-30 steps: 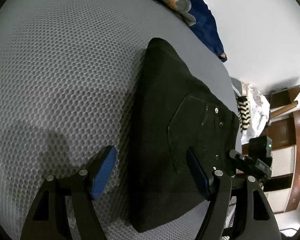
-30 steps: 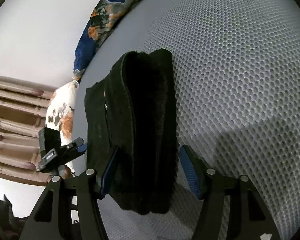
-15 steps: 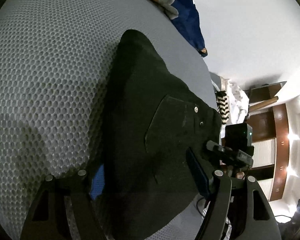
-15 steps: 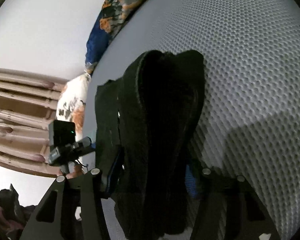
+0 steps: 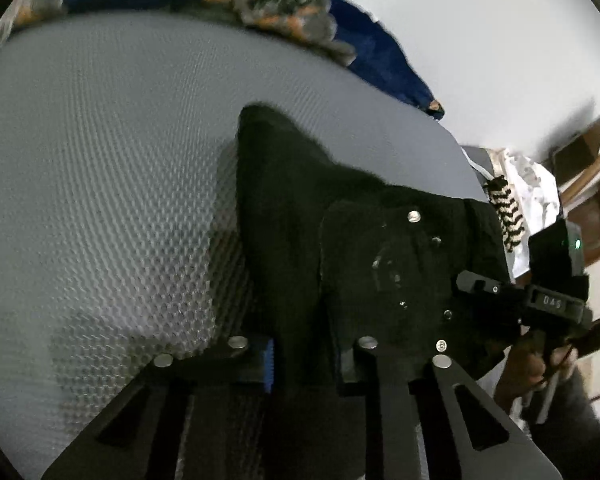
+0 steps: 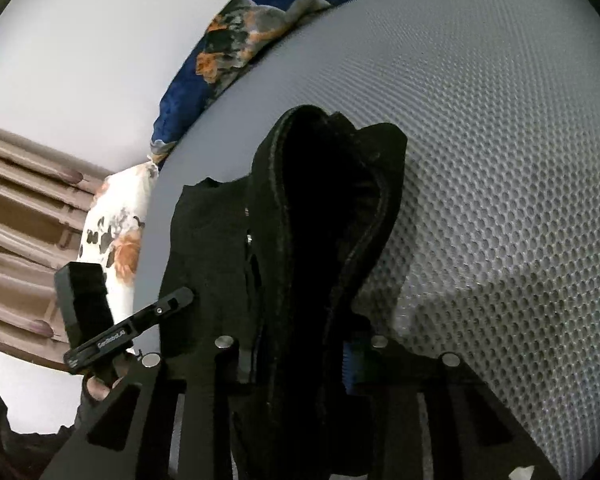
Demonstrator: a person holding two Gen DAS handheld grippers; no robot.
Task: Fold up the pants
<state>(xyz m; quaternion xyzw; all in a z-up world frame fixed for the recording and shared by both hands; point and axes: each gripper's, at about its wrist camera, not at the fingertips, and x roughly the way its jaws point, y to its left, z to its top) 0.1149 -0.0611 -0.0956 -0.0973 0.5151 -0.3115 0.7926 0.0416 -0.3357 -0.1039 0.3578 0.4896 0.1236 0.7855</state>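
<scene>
In the left wrist view, your left claw [image 5: 304, 354] is closing on the near edge of the black pants [image 5: 300, 208], and the cloth already sits between its two fingers, with a bit of blue pad [image 5: 269, 364] peeking out on one side. The pants lie in a thick folded bundle on the grey bumpy mattress [image 5: 100, 160], with the pocket and its shiny studs [image 5: 413, 216] facing up. You seem to grab the edge here so that all the layers come up together and do not slide apart. Over on the right side of this view you can see your right claw [image 5: 480, 286] at the other end of the same edge. A blue flowery blanket [image 5: 284, 0] is bunched at the far side of the bed, well away from the pants. In the right wrist view, your right claw [image 6: 296, 360] is also closing, and a fat roll of the pants [image 6: 324, 184] runs right through the gap between its fingers. The cloth looks bunched and lifted near the claw, while the far end rests on the mattress [image 6: 500, 120]. The left claw [image 6: 180, 298] shows at the left of this view, touching the pants edge. Holding both ends at once likely keeps the edge straight, so you can carry it over for the next fold without a droopy middle.
</scene>
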